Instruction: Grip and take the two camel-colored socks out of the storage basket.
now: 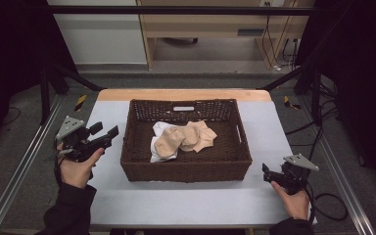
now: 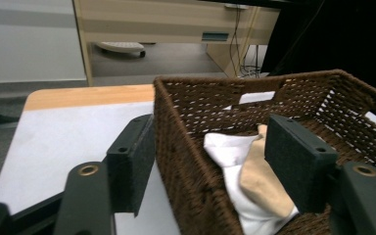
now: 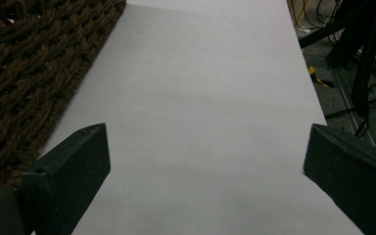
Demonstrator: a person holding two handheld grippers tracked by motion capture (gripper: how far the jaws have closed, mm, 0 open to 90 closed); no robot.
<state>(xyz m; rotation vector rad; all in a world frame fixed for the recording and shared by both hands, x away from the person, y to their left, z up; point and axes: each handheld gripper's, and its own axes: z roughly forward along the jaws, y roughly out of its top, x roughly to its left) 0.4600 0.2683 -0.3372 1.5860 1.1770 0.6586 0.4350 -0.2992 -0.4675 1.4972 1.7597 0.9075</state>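
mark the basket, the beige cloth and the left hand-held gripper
basket (image 1: 186, 171): high view, front wall.
beige cloth (image 1: 186, 138): high view, middle of the pile.
left hand-held gripper (image 1: 104, 130): high view, between its open jaw tips.

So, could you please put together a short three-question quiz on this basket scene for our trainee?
1. True or false: the left claw holds a sock.
2. What lies in the wicker basket? A) tan socks on white cloth B) apples C) tools
3. On which side of the basket does the right claw rest?

Key: 1 false, its jaws are open with nothing held; 2 A; 3 its right side, on the table.
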